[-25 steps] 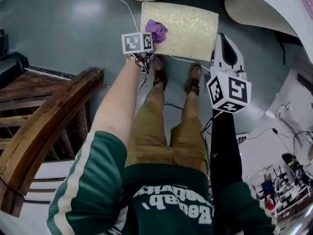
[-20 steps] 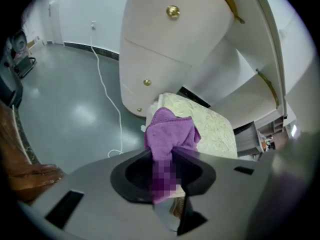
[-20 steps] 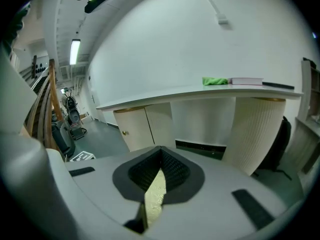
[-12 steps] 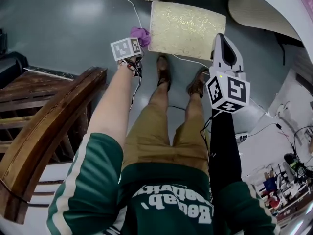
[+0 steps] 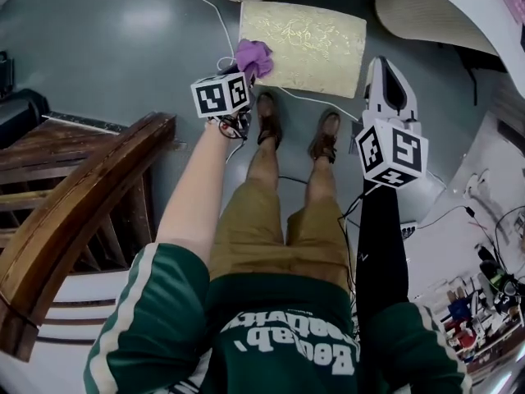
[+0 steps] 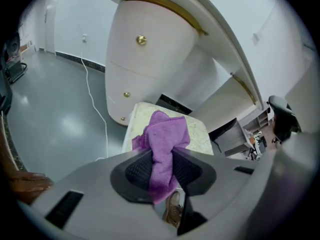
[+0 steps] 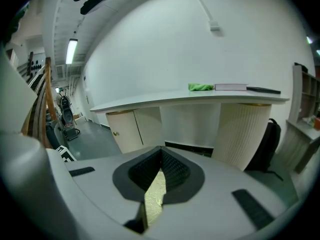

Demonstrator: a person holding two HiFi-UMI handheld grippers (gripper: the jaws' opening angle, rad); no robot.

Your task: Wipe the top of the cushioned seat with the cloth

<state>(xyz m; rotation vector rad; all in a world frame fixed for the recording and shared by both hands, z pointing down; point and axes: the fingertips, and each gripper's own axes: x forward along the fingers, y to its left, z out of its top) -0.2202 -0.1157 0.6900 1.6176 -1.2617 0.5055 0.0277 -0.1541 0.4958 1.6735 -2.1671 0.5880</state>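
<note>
Back from the floor [image 5: 123, 48] at left, the left gripper [image 6: 162, 159] pinches the purple cloth [image 5: 253, 56] over the near-left corner of the cushioned seat [image 5: 316, 43]; the right gripper [image 7: 161, 156], jaws pressed together on nothing, hangs beside its right edge.

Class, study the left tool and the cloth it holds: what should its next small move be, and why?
Probably press the purple cloth down and sweep it across the cushioned seat: the left tool is shut on the cloth, which shows only at the seat's left edge.
</note>
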